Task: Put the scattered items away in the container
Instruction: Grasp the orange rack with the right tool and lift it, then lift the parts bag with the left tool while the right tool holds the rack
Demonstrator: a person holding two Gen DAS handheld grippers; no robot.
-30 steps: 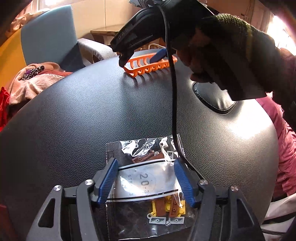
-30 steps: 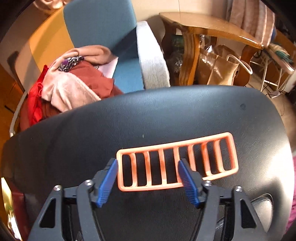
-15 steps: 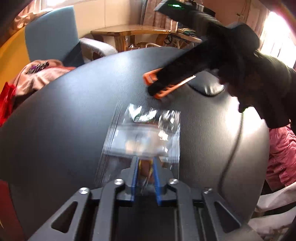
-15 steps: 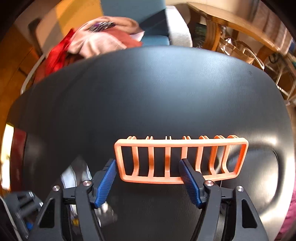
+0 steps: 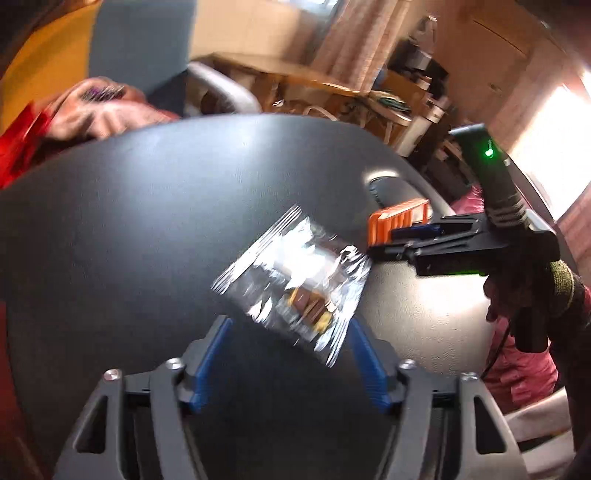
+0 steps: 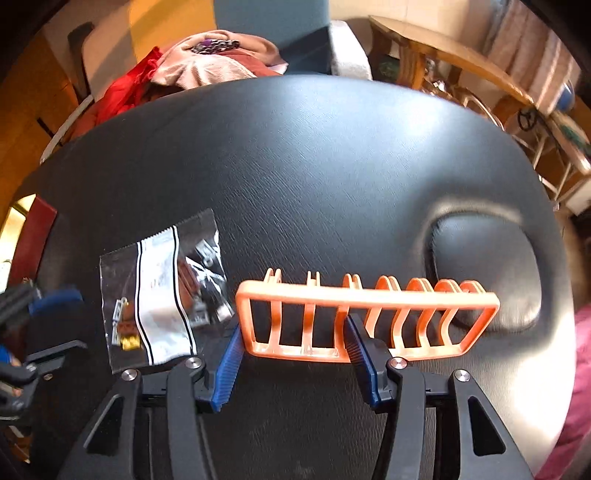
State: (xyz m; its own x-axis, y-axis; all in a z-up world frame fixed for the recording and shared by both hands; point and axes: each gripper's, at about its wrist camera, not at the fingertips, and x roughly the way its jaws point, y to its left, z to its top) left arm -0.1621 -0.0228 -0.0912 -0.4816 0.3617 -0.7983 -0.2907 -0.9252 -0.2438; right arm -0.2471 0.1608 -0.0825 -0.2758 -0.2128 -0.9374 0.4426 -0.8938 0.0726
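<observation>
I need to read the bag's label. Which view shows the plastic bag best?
The right wrist view: the plastic bag lies flat and fairly sharp there. In the left wrist view the same bag is motion-blurred and glary.

A blue-grey upholstered armchair point(image 6: 273, 33) is standing behind the round black leather-textured tabletop point(image 6: 314, 166), holding a heap of red and pink clothes point(image 6: 192, 70); a curved wooden side table point(image 6: 443, 48) is catching warm daylight.

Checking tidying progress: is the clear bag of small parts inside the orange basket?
No, the bag lies flat on the black surface beside the orange basket.
</observation>
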